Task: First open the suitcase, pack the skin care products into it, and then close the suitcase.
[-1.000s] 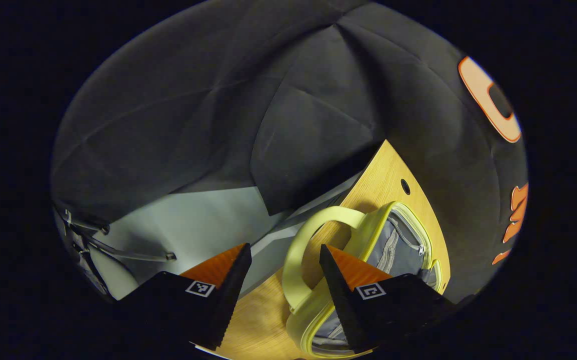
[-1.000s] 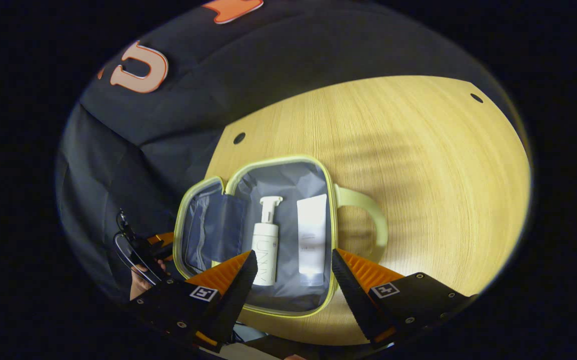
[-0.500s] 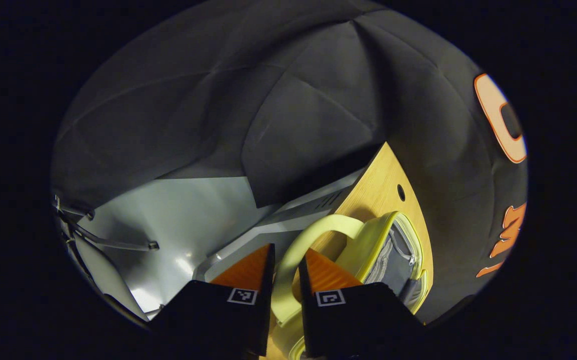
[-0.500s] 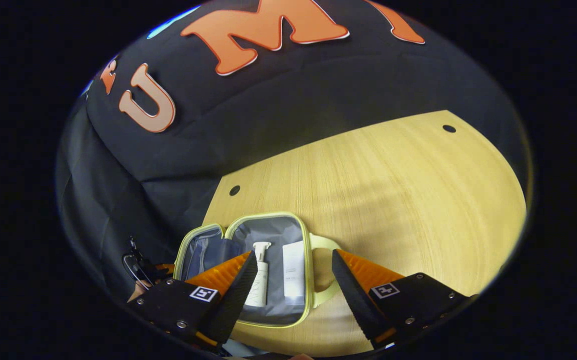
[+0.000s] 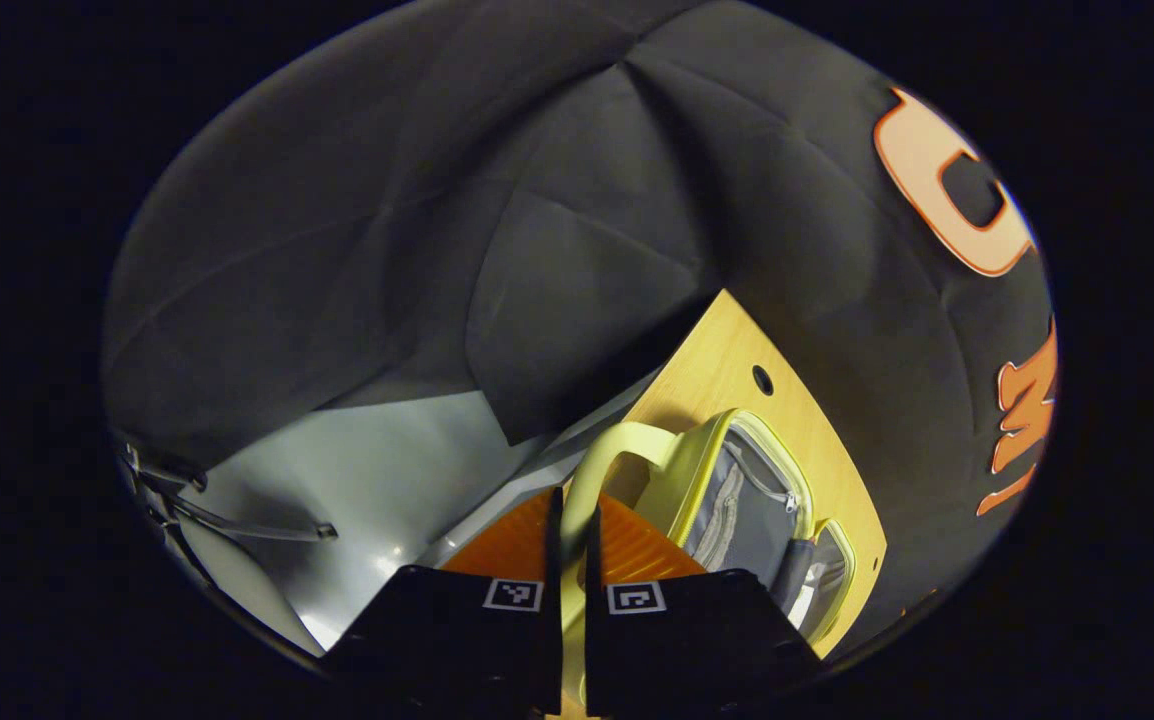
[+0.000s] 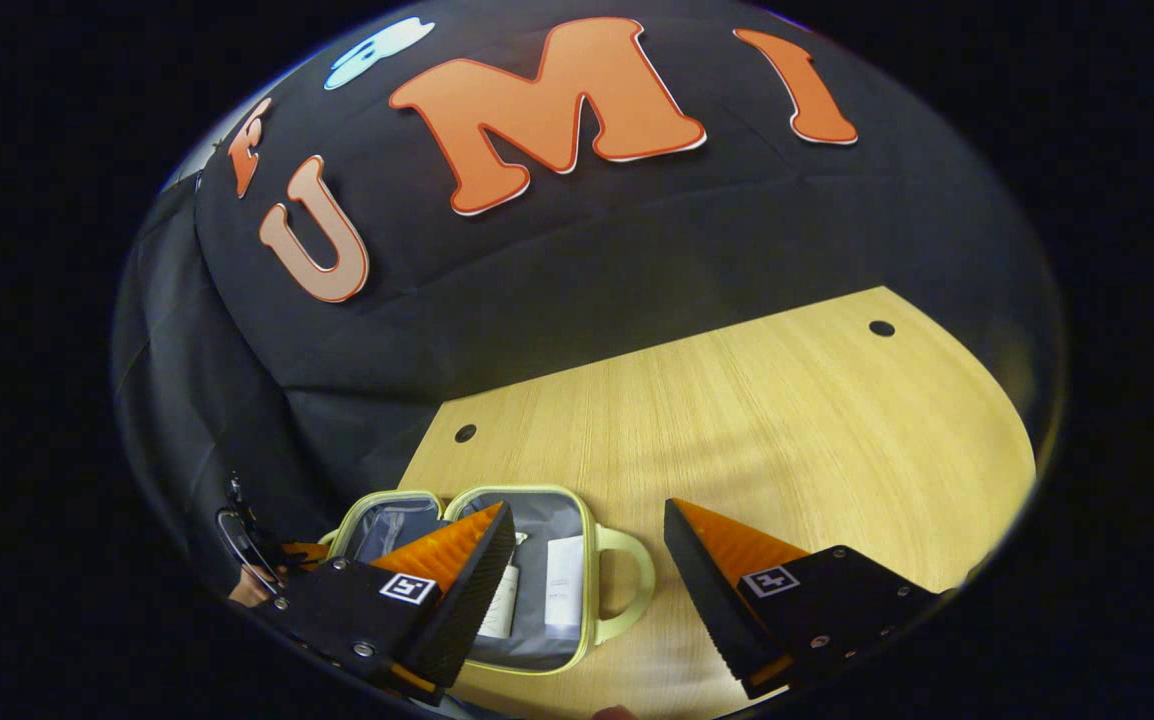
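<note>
In the left gripper view, the left gripper [image 5: 569,545] is seen with its two orange fingers drawn narrow onto the pale yellow handle [image 5: 605,450] of the suitcase [image 5: 749,500], which is pinched between them. The handle arches toward 12 o'clock from the fingers, and the grey lining and zip pocket of that half lie at about 2 o'clock. This grip is judged to be taken so that the lid half can be swung over and the case closed.

In the right gripper view, the right gripper [image 6: 587,560] is held with its fingers wide apart and nothing between them, above the wooden table [image 6: 787,420]. The suitcase [image 6: 577,655] lies open at about 7 o'clock, with the pump bottle [image 6: 503,615] and the tube [image 6: 564,598] side by side on the grey lining. Packing is thus judged complete, and the free gripper is presumably kept clear of the lid's path.
</note>
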The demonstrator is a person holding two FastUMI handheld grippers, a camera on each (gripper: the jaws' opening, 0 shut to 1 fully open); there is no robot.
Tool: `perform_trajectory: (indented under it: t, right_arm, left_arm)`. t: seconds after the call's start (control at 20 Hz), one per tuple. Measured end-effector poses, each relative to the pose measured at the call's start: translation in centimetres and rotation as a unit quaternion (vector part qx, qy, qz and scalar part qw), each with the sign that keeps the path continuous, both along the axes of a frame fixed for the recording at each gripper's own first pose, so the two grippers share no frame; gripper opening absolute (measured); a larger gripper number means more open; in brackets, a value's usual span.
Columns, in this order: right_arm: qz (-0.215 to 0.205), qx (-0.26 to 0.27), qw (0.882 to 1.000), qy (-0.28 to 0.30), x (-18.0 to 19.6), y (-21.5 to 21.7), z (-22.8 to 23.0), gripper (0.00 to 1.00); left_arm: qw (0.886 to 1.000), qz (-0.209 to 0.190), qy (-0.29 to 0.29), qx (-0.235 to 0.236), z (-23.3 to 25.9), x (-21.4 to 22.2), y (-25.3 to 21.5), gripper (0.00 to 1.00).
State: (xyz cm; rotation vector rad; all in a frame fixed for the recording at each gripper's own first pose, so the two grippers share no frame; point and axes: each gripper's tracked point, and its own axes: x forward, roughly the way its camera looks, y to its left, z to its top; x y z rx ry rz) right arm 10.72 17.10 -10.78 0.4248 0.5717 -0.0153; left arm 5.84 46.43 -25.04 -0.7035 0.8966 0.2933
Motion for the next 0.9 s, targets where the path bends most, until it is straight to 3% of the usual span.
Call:
perform_trajectory:
  t: [0.3, 0.45, 0.9]
  right_arm:
    - [0.002, -0.016, 0.995, -0.096, 1.4, -1.8, 4.7, 0.95]
    - [0.007, -0.059, 0.991, -0.117, 1.8, -3.0, 6.1, 0.95]
    - [0.033, -0.111, 0.983, -0.143, 0.9, -5.2, 7.1, 0.95]
  left_arm:
    - [0.996, -0.022, -0.067, 0.048, 8.4, -0.4, -1.5, 0.09]
    - [0.992, -0.035, -0.108, 0.055, 12.4, 0.2, -3.5, 0.09]
    - [0.967, -0.092, -0.235, 0.041, 22.7, 1.7, -14.0, 0.07]
